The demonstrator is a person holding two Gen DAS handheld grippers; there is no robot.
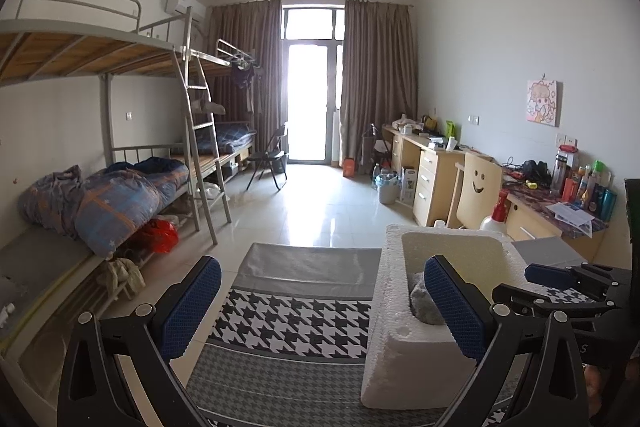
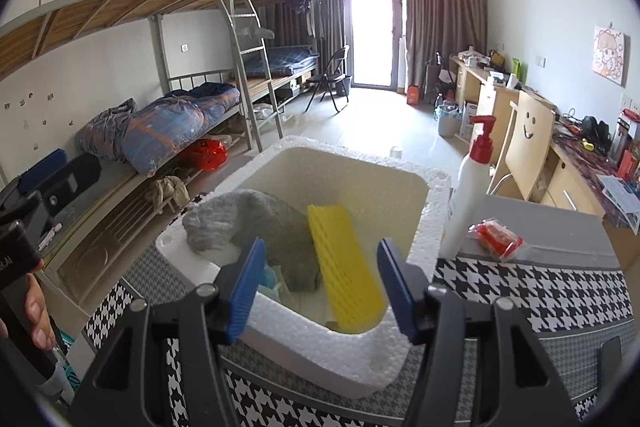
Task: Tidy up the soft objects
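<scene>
Left wrist view: left gripper (image 1: 322,311) is held wide open, nothing gripped, above the houndstooth cloth (image 1: 292,319); foam box (image 1: 404,355) sits near the cloth's right edge. Right wrist view: right gripper (image 2: 322,285) is parted, empty, over the box's near rim; yellow sponge (image 2: 344,271) lies inside, leaning on the grey cloth (image 2: 244,219); red packet (image 2: 496,237) is left outside, beside the pump bottle (image 2: 466,195)

One white foam box (image 2: 400,343) sits on one houndstooth-patterned cloth (image 2: 540,291). Inside the box lie one yellow sponge (image 2: 344,267) and one grey cloth bundle (image 2: 256,223). Beside the box stand one white pump bottle (image 2: 468,195) and one red packet (image 2: 496,237). Two grippers show, the left gripper (image 1: 320,311) and the right gripper (image 2: 320,287). Farther back stand two bunk beds (image 2: 200,39), one folding chair (image 2: 332,79) and one wooden chair (image 2: 528,143).
</scene>
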